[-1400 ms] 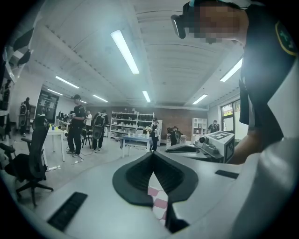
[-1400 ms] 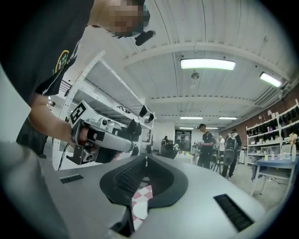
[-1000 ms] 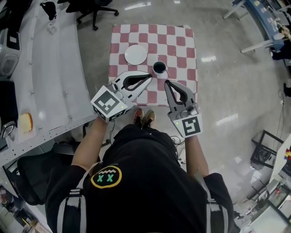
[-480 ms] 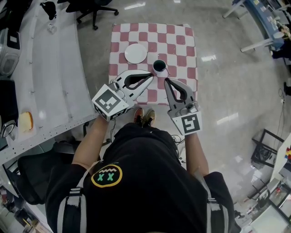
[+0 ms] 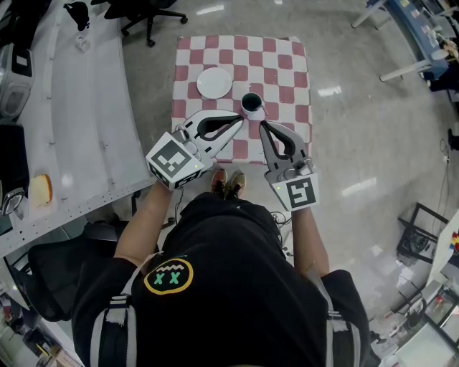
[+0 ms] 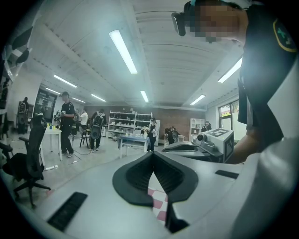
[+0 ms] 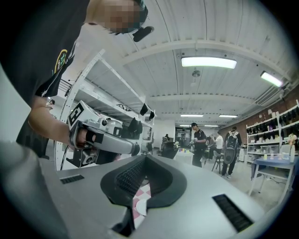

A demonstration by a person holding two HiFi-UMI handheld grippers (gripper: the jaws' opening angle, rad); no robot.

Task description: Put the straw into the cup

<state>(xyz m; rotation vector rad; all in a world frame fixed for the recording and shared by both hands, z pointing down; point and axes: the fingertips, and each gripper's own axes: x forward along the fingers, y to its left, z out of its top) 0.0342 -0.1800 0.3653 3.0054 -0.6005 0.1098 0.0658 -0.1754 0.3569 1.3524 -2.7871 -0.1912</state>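
Observation:
A dark cup (image 5: 252, 105) stands on a small white disc on the red-and-white checked table (image 5: 287, 64). No straw shows in any view. My left gripper (image 5: 240, 119) hangs over the table's near edge, its tips just left of the cup, jaws shut and empty. My right gripper (image 5: 262, 127) sits just below the cup, also shut with nothing held. In the left gripper view the left gripper (image 6: 153, 153) has its pads pressed together, and the right gripper (image 6: 205, 142) shows beside it. The right gripper view shows the right gripper (image 7: 145, 158) closed tip to tip, with the left gripper (image 7: 103, 137) alongside.
A white plate (image 5: 214, 84) lies on the cloth left of the cup. A long grey bench (image 5: 79, 129) runs along the left. An office chair (image 5: 147, 14) stands beyond the table. People (image 6: 65, 122) stand among tables and shelves in the room behind.

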